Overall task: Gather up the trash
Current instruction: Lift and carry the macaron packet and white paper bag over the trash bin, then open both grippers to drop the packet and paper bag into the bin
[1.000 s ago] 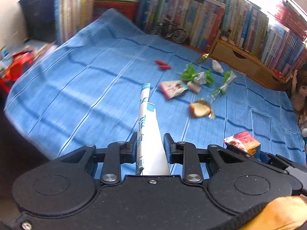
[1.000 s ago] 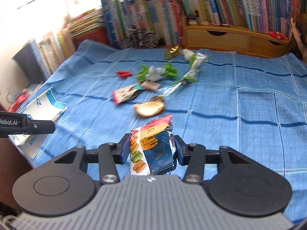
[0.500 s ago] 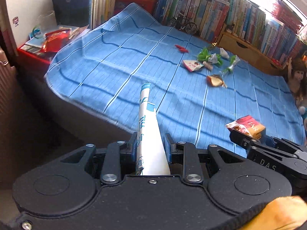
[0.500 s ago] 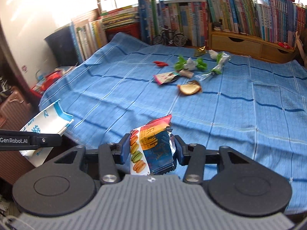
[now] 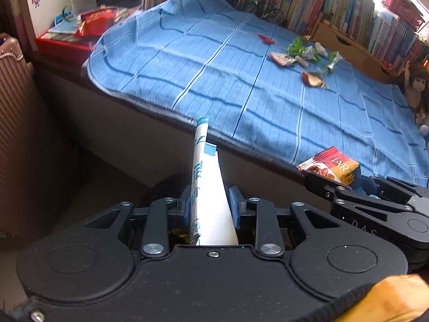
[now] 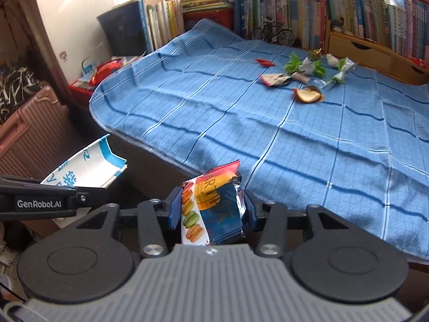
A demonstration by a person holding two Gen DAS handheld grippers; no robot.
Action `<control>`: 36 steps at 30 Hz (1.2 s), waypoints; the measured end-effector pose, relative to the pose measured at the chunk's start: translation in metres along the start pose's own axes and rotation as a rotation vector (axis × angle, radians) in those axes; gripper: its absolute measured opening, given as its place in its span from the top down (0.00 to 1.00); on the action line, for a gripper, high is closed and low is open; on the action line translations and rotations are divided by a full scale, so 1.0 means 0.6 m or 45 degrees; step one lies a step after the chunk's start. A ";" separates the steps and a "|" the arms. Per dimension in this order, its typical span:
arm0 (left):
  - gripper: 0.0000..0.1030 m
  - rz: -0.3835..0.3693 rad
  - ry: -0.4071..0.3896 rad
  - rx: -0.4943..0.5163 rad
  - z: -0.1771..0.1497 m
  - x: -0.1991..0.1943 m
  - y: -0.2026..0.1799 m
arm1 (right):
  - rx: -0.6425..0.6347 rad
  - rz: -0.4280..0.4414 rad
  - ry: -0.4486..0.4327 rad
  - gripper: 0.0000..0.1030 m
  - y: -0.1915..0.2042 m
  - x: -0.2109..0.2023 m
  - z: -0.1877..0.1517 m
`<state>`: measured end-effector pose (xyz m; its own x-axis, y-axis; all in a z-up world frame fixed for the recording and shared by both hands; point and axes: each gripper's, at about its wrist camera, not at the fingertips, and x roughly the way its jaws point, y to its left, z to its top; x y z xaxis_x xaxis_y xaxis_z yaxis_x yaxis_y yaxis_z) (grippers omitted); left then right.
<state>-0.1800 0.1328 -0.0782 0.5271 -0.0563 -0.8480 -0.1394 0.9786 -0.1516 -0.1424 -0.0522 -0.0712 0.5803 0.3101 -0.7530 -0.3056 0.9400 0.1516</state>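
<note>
Both grippers have pulled back off the blue blanket (image 6: 268, 123) past its edge. Left gripper (image 5: 210, 204) clamps the white paper bag (image 5: 207, 187); right gripper (image 6: 211, 212) pinches the macaron wrapper (image 6: 211, 209). Remaining wrappers (image 6: 303, 72) lie far behind, so disposal likely comes next.

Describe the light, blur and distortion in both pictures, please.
Left wrist view: sunlight burns out the top right corner above the bookshelf, fisheye bends the blue bedspread, and the floor at left is dark. Right wrist view: the window region at top is overexposed, the far wrappers look slightly soft, and the macaron packet near the lens is sharp.
</note>
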 end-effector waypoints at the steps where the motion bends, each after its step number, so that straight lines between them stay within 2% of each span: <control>1: 0.75 0.002 0.009 -0.007 -0.003 0.004 0.004 | -0.004 0.003 0.009 0.49 0.003 0.002 -0.003; 13: 0.74 0.015 0.137 -0.049 -0.033 0.070 0.037 | -0.044 0.020 0.116 0.48 0.020 0.048 -0.025; 23: 0.74 0.038 0.230 -0.073 -0.036 0.135 0.051 | -0.063 0.039 0.205 0.48 0.017 0.106 -0.020; 31: 0.72 0.047 0.283 -0.092 -0.033 0.184 0.056 | -0.099 0.069 0.254 0.47 0.023 0.145 -0.012; 36: 0.68 0.049 0.295 -0.104 -0.028 0.211 0.056 | -0.113 0.087 0.269 0.43 0.025 0.167 -0.008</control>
<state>-0.1321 0.1555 -0.1990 0.3148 -0.0727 -0.9464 -0.2275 0.9622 -0.1496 -0.0922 -0.0076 -0.1475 0.3879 0.3268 -0.8618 -0.4089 0.8990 0.1569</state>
